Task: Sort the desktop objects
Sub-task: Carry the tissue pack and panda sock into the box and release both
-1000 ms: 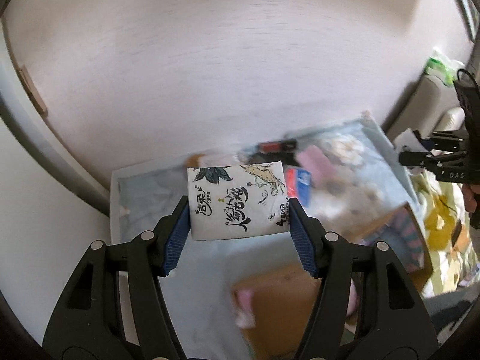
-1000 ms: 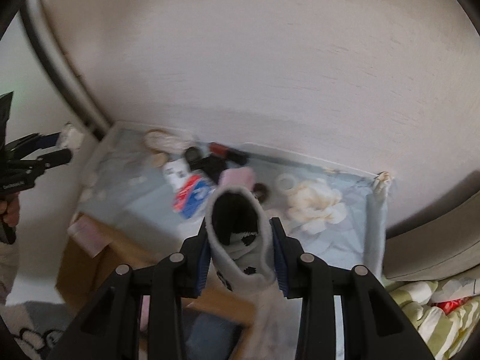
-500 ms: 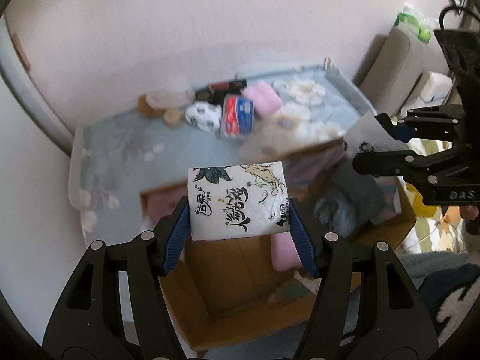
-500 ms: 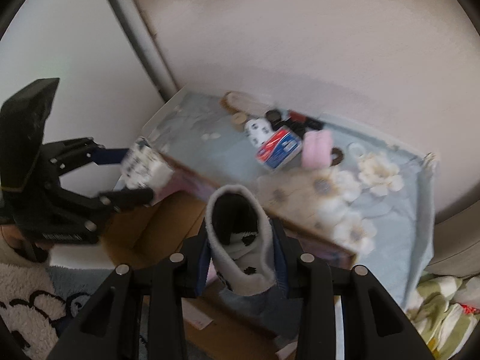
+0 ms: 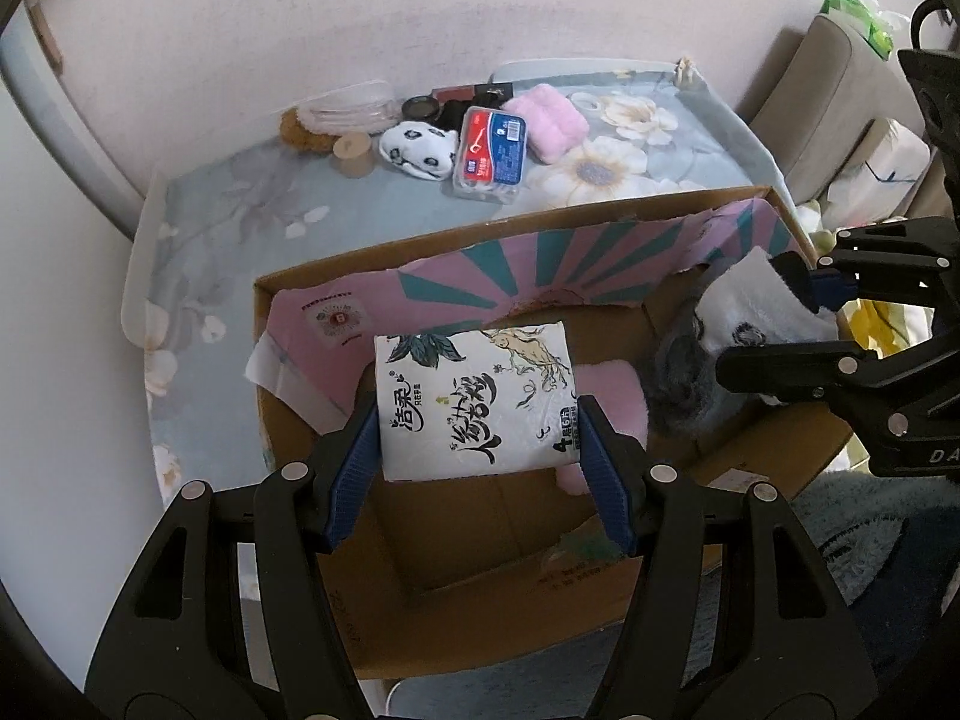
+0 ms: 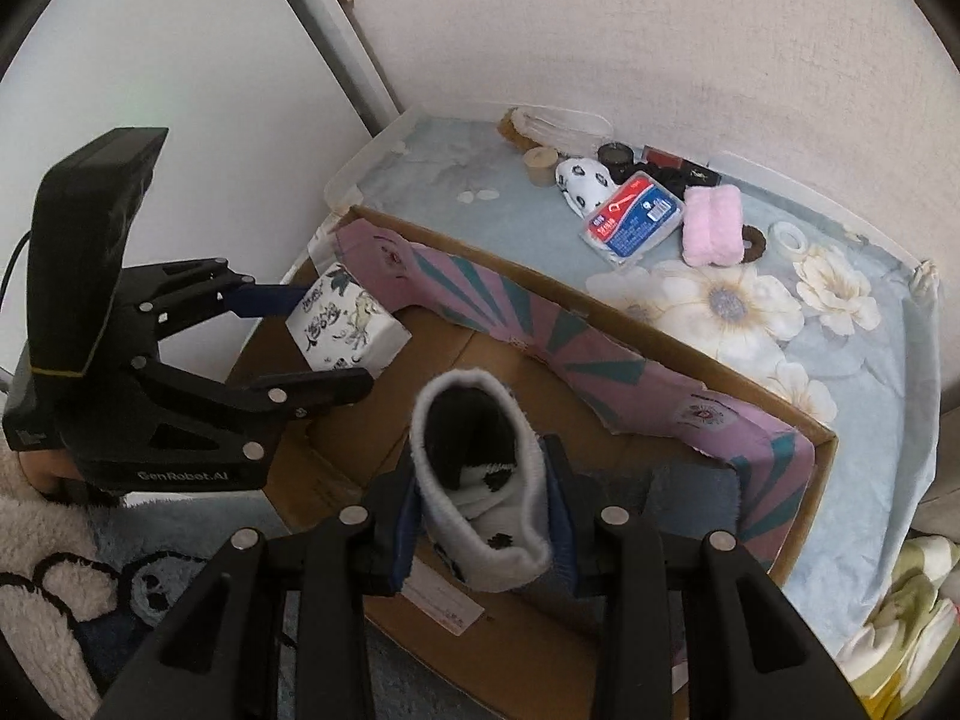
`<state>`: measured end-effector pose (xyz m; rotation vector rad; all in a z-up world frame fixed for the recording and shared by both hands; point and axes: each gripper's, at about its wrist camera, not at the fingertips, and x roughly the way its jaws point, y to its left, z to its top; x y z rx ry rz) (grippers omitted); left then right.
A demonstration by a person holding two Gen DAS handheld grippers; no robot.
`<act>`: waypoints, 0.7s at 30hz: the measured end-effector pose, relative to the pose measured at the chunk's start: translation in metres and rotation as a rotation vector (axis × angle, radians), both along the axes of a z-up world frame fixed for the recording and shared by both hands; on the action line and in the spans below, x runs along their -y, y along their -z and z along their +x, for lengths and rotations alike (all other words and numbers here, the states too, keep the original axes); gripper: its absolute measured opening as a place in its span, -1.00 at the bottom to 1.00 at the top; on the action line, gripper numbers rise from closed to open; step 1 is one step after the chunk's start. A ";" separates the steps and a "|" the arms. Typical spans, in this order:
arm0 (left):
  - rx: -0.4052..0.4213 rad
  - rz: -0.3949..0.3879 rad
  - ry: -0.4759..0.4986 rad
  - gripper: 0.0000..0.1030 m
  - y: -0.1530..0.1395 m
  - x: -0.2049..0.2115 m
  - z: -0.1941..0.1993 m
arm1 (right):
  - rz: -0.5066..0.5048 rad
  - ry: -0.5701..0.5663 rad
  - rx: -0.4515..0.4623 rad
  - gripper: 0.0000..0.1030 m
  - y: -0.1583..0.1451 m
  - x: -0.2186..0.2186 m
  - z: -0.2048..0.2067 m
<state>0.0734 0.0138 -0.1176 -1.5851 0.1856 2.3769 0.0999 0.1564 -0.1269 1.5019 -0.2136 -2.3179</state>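
Note:
My left gripper (image 5: pixel 480 414) is shut on a white tissue pack (image 5: pixel 474 399) printed with black lettering, held over the open cardboard box (image 5: pixel 420 540). The same pack (image 6: pixel 345 327) and left gripper (image 6: pixel 327 342) show at the left of the right wrist view. My right gripper (image 6: pixel 483 510) is shut on a white sock with black spots (image 6: pixel 480 480), also above the box (image 6: pixel 660 360); in the left wrist view that sock (image 5: pixel 756 306) hangs over the box's right side. Inside the box lie a pink cloth (image 5: pixel 612 390) and a grey-blue cloth (image 5: pixel 678 378).
On the flowered table cover (image 5: pixel 240 204) behind the box sit a spotted sock (image 5: pixel 417 150), a red-and-blue packet (image 5: pixel 492 153), a pink towel roll (image 5: pixel 549 126), a small wooden cylinder (image 5: pixel 353 150) and dark small items. A panda rug (image 6: pixel 72 570) lies beside the box.
Both grippers have swung away from the table and come down over the cardboard box, each keeping its hold. The table items now lie farther off, behind the box.

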 end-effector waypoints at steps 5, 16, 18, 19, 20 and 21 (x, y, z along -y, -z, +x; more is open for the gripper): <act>-0.005 -0.014 0.011 0.16 0.000 -0.001 0.000 | -0.001 -0.005 -0.007 -0.34 0.000 0.004 -0.002; 0.015 -0.026 0.031 0.21 0.005 -0.002 -0.002 | -0.010 0.011 0.009 -0.30 0.006 0.007 -0.009; 0.036 -0.025 0.019 0.64 0.008 -0.002 -0.005 | 0.002 0.002 0.030 -0.11 0.008 0.010 -0.012; 0.041 -0.032 0.007 1.00 0.009 0.000 -0.007 | 0.011 0.003 0.034 0.01 0.009 0.010 -0.012; 0.026 -0.025 -0.004 0.99 0.006 0.002 -0.007 | 0.024 0.004 0.039 0.35 0.010 0.010 -0.012; 0.015 -0.012 -0.008 0.99 0.003 0.005 -0.007 | 0.031 0.008 0.039 0.59 0.009 0.010 -0.012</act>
